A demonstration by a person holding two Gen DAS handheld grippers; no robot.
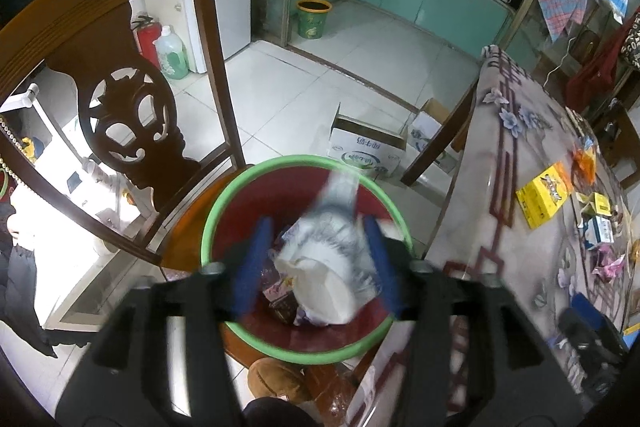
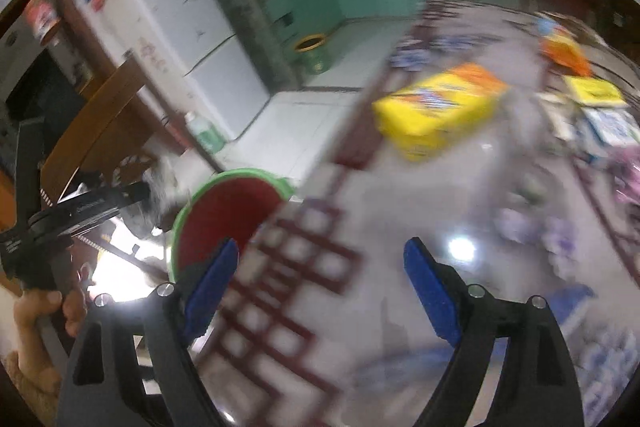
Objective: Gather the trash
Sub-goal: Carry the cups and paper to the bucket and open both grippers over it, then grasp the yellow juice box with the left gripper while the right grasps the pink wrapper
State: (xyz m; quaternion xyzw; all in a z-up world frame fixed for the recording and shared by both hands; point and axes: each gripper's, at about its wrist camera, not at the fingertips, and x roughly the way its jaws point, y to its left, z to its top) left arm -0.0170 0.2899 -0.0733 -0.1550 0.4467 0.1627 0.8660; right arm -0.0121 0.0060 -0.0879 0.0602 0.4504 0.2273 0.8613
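Observation:
In the left wrist view a red bin with a green rim point(image 1: 224, 211) stands on a wooden chair seat beside the table. My left gripper point(image 1: 317, 223) hovers over the bin's mouth with its blue pads apart. A blurred white crumpled wrapper point(image 1: 324, 267) hangs loose between them, above other trash in the bin. My right gripper point(image 2: 320, 245) stands open over the patterned tablecloth point(image 2: 400, 211) with nothing between its pads. A yellow box point(image 2: 440, 107) lies ahead of it, with small cartons point(image 2: 608, 123) and an orange wrapper point(image 2: 564, 51) beyond. The bin point(image 2: 232, 211) sits off the table's left edge.
A carved wooden chair back point(image 1: 120, 87) rises left of the bin. Cardboard boxes point(image 1: 368, 147) lie on the tiled floor, and a green bin point(image 1: 314, 19) stands in the kitchen doorway. A hand point(image 2: 40, 311) grips the left tool's handle. The table point(image 1: 500, 155) carries more scattered wrappers.

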